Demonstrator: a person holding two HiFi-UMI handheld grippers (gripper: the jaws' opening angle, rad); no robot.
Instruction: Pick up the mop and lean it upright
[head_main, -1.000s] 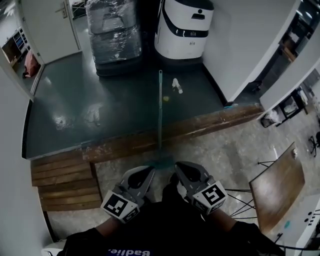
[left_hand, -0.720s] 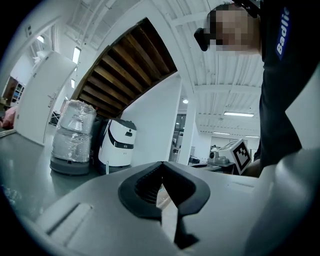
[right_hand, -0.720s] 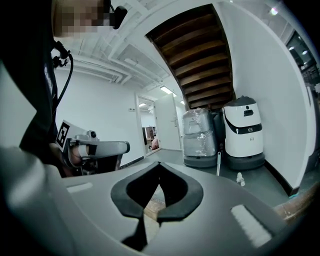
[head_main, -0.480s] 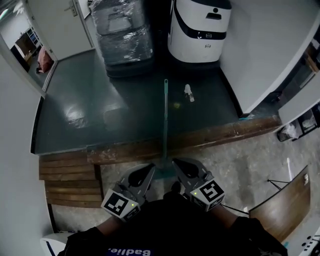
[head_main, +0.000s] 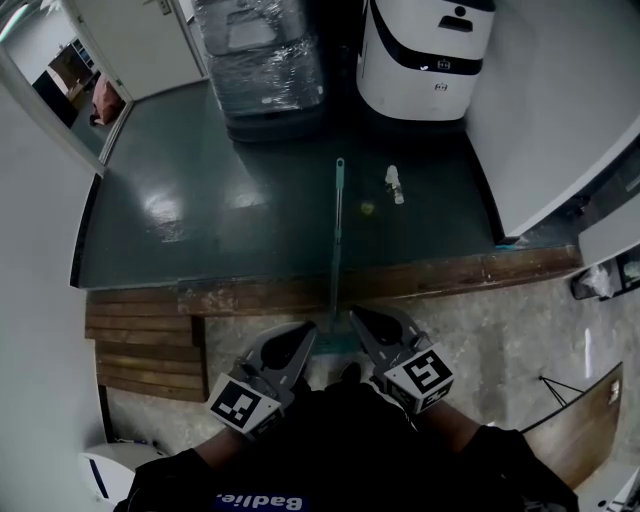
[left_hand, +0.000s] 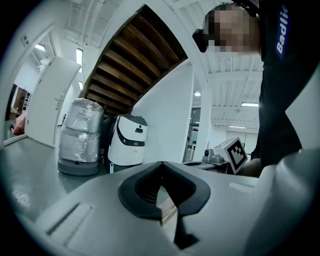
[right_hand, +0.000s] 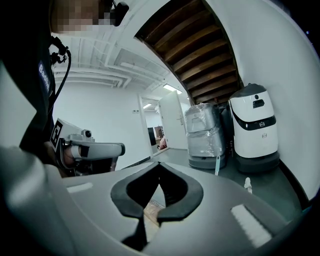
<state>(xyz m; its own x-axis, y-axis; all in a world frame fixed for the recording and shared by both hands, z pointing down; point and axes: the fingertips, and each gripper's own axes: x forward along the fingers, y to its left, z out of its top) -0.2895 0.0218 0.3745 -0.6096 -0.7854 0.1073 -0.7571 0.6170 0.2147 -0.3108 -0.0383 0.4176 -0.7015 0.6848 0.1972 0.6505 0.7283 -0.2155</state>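
Note:
The mop lies flat on the dark green floor, its teal handle running away from me and its teal head on the speckled floor by my feet. My left gripper sits just left of the mop head and my right gripper just right of it. Both are shut and hold nothing. In the left gripper view the left gripper has its tips together. In the right gripper view the right gripper is also shut, and the handle's far end shows beyond it.
A white floor-cleaning machine and a plastic-wrapped unit stand at the far wall. A small white bottle and a yellow bit lie right of the handle. A wooden threshold crosses under the mop; wooden steps lie left.
I have walked forward: the green floor, the machines and the mop have come nearer. Both grippers moved ahead with me and now flank the mop head, still shut.

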